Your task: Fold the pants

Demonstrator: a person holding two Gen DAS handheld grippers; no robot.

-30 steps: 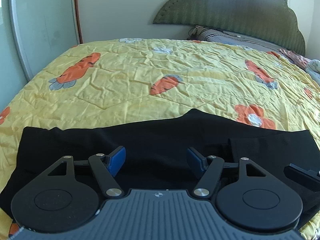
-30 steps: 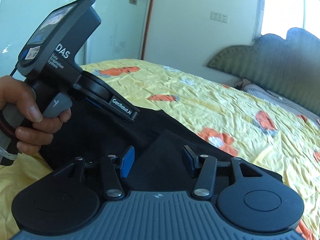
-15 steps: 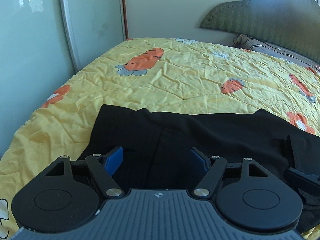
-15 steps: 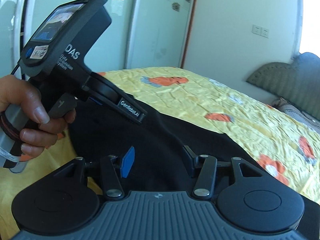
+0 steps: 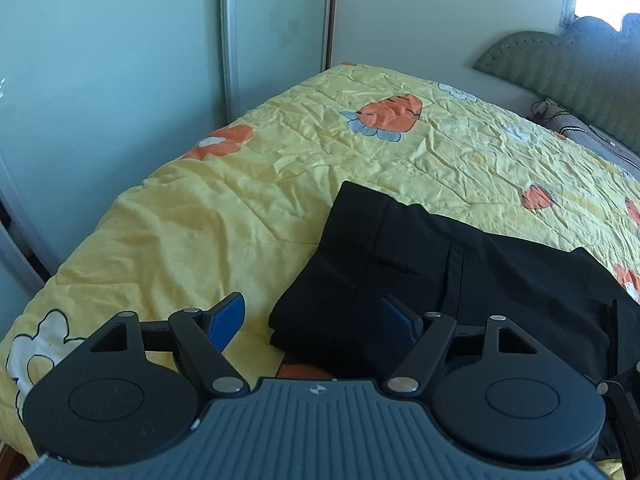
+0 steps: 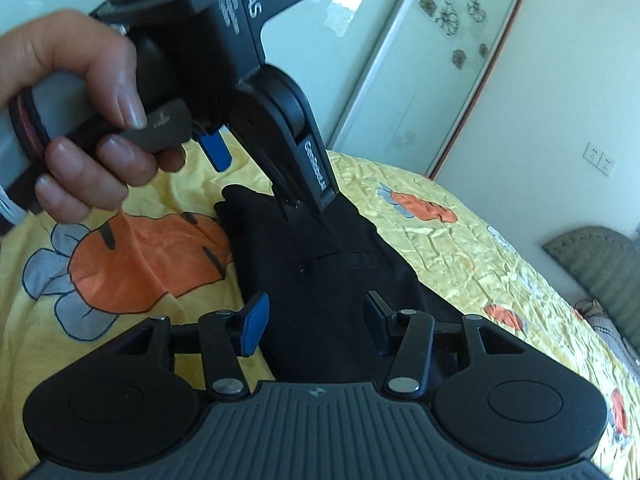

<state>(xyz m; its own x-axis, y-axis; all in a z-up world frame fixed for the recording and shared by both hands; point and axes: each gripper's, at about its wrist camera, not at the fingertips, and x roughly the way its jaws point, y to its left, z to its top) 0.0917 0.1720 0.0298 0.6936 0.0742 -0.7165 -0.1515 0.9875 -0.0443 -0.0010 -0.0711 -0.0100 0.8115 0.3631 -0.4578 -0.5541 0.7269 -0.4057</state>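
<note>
Currently the left gripper [image 5: 312,322] stands released, its jaws having just been opening wider, with the corner of the black pants [image 5: 452,276] between them but unpressed. Right gripper [image 6: 316,322] hangs half-spread above the cloth, clamping nothing. The pants lie folded on the yellow bedspread [image 5: 224,216] directly ahead of both grippers. Their near edge is hidden under the gripper bodies; folds are hard to distinguish.

Black pants [image 5: 460,264] lie lower right on a yellow bedspread [image 5: 240,208] printed with orange carrots, blue-grey leaves and white flowers. Blue fingers [image 5: 226,316] on black gripper frames. Grey-green headboard [image 5: 568,64] upper right.
</note>
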